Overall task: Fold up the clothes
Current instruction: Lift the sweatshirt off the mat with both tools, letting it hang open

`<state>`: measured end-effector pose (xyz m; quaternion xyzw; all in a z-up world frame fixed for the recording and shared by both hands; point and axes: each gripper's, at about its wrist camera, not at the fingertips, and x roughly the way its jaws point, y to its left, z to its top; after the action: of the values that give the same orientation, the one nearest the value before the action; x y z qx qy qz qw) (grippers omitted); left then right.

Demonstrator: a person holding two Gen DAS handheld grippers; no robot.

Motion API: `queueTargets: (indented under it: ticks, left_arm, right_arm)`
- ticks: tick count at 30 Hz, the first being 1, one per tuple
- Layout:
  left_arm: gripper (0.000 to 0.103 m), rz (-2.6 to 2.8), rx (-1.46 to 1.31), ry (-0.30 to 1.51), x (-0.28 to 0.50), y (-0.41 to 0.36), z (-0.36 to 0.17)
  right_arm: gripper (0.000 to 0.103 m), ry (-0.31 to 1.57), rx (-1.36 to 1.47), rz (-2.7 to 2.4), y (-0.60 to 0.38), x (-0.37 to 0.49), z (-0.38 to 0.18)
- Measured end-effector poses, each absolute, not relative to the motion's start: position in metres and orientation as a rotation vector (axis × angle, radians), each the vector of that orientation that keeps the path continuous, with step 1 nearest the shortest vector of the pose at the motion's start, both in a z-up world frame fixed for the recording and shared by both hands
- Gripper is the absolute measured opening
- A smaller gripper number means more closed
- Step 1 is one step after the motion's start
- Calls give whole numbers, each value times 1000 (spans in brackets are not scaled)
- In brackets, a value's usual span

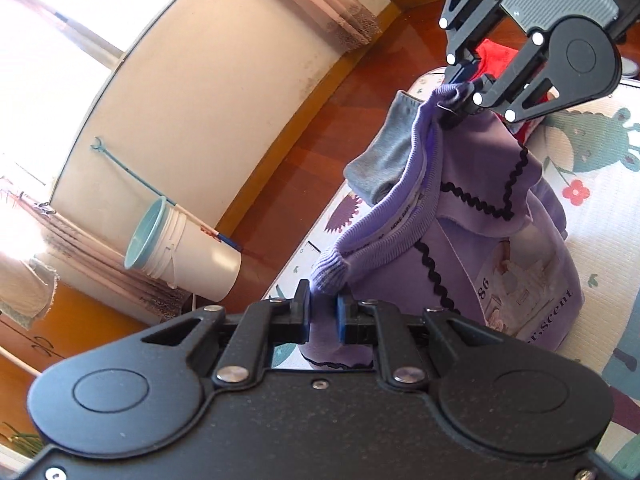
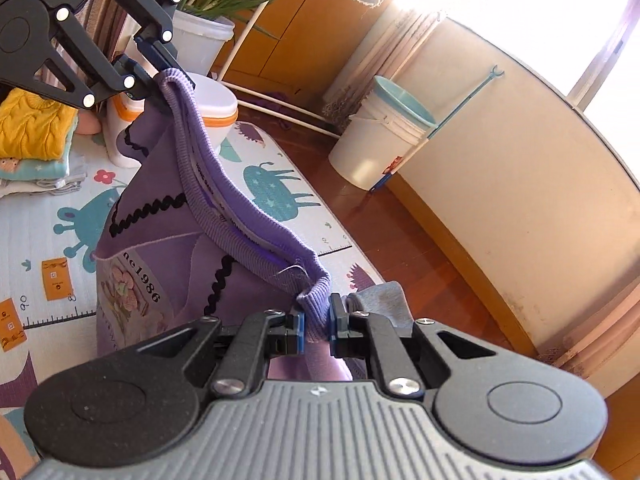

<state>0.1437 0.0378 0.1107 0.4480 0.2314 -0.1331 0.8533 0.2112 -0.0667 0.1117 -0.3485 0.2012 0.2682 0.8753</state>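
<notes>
A purple garment with black zigzag trim and a printed patch hangs in the air over the play mat, stretched by its ribbed band between both grippers. My left gripper is shut on one end of the ribbed band. The right gripper shows at the top of the left wrist view, shut on the band's other end. In the right wrist view my right gripper pinches the purple garment, and the left gripper holds the far end at upper left. A grey cloth hangs behind it.
A white bucket with a teal basin in it stands on the wooden floor by the cream wall. Folded clothes, a yellow knit on top, lie on the mat at left. A white and orange container and a potted plant stand behind.
</notes>
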Motion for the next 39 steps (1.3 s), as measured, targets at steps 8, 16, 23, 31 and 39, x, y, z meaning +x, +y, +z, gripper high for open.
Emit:
queueTargets:
  ticks: [8,16,23,31,39]
  left_arm:
    - [11,-154,798,453,190,56,114]
    - [11,-2,786,328,220,48,109]
    - [10,-87,876,390,211,49,59]
    - [10,-346,1025,565,166,50,-14]
    - [10,-505,1116,606,111,44,-41]
  right_arm:
    - [12,367,-694,512,-46,248,114]
    - [12,268,-661,395,-31,294,111]
    - [12,145,-731,307,-24,309,86]
    - [12,308,-962,492,-30,286,16]
    - [12,406,-1090,693,-47,228,2]
